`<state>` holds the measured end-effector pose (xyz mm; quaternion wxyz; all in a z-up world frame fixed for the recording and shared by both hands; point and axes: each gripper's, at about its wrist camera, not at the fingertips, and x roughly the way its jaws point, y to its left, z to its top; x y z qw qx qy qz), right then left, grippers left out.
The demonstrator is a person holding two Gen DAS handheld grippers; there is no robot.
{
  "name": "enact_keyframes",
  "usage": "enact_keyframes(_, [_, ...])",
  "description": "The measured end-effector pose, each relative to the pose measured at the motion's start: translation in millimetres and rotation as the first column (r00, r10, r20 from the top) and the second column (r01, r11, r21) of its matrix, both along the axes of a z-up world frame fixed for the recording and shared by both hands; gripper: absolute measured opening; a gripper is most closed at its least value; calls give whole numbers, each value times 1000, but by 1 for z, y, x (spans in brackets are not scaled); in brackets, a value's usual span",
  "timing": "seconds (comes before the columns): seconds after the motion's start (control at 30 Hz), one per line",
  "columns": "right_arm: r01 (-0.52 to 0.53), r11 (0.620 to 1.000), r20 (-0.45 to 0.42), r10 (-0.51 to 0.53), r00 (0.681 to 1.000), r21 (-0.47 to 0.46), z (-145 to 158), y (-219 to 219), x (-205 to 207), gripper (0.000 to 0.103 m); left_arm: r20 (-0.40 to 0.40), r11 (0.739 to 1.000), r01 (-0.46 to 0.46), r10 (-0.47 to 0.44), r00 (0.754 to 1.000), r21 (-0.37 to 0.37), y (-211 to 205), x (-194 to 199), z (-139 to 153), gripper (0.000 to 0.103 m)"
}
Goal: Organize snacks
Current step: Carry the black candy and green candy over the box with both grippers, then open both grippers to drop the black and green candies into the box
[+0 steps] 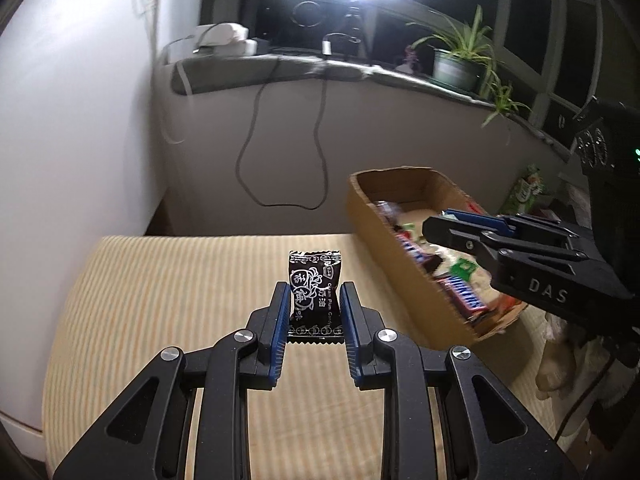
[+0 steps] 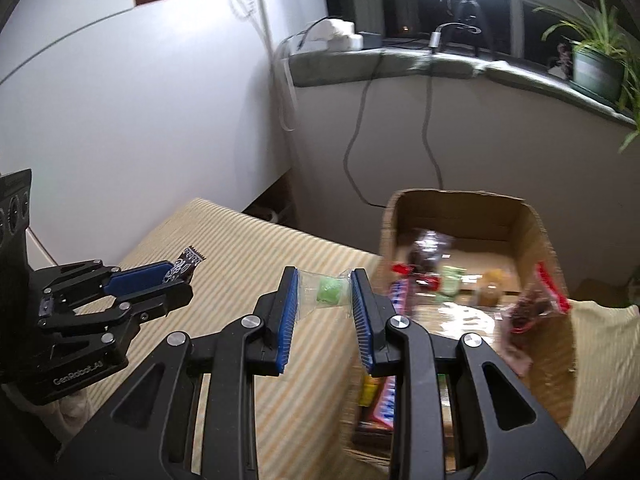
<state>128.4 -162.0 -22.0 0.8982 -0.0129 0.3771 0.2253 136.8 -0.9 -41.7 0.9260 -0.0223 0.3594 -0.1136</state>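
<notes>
In the left wrist view, the left gripper is seen clamped on a black plum candy, its 2 blue-padded fingers pressed against the wrapper's long sides. The candy is held upright above the striped cushion, apart from it, and to the left of the cardboard box. The step in hand is judged to be the carrying of this sweet to the box. It would be done best if the grip were kept light but firm, since the crinkled film can slide, and if the release were made only once the candy is past the box's near wall and low over the contents. The wrapper is black with white printed characters and serrated ends. The right gripper is seen reaching over the box from the right.

In the right wrist view, the right gripper is closed on a green candy in a clear wrapper, the film being pinched at both ends by the fingers. It is held above the cushion, just left of the box, which is already loaded with bars and packets, somewhat blurred. The same care is advised here: the box's left wall should be cleared before the fingers are parted, and the 2 grippers should be kept from crossing. The left gripper is seen at the left, with the black candy protruding from it.
</notes>
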Motion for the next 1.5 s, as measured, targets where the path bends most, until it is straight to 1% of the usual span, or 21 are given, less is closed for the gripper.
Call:
enact_keyframes(0.3, [67,998,6,-67,998,7,6,-56,10,28,12,996,84,-84,996,4,-53,9,5,23])
enact_keyframes(0.77, [112,994,-17,-112,994,7,-1,-102,29,28,8,984,178,-178,984,-4,-111,25,4,23])
enact_keyframes(1.1, [123,992,-46,-121,992,26,-10,-117,49,28,-7,981,194,-194,981,1,-129,39,-1,23])
enact_keyframes(1.37, [107,994,-84,-104,991,37,-20,-116,59,28,-18,980,201,-201,979,1,-134,42,-6,24])
enact_keyframes(1.5, [106,994,-89,-103,991,33,-22,-115,59,28,-23,980,201,-201,979,0,-134,44,-7,24])
